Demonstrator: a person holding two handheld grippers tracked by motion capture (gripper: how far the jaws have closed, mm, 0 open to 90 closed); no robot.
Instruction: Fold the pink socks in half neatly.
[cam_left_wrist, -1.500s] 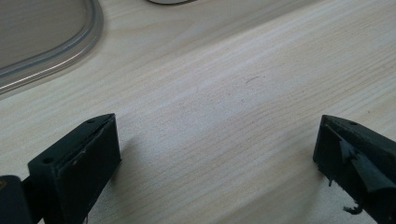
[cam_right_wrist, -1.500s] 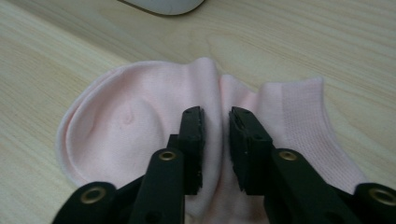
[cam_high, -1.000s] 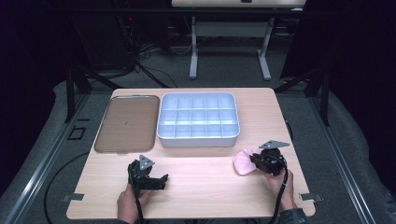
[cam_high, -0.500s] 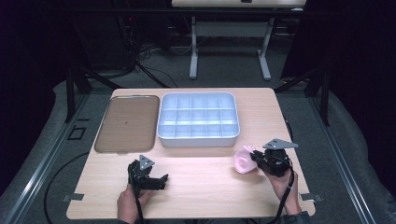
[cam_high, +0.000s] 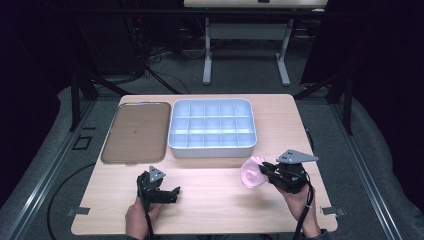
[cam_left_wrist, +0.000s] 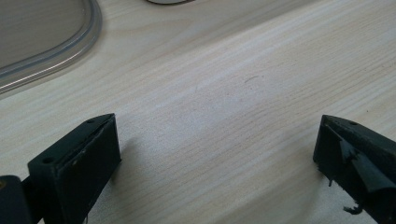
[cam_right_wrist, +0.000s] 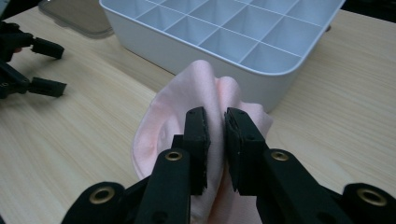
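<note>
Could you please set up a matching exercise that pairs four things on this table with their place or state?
Things:
1. pink cloth
2. brown tray
3. white compartment box
4. left gripper

Place or state:
A. open, low over bare table
B. at the table's far left, nothing on it
C. pinched between the right gripper's jaws
D. mid-table, every compartment empty

Pairs: 1-C, 2-B, 3-D, 4-A
</note>
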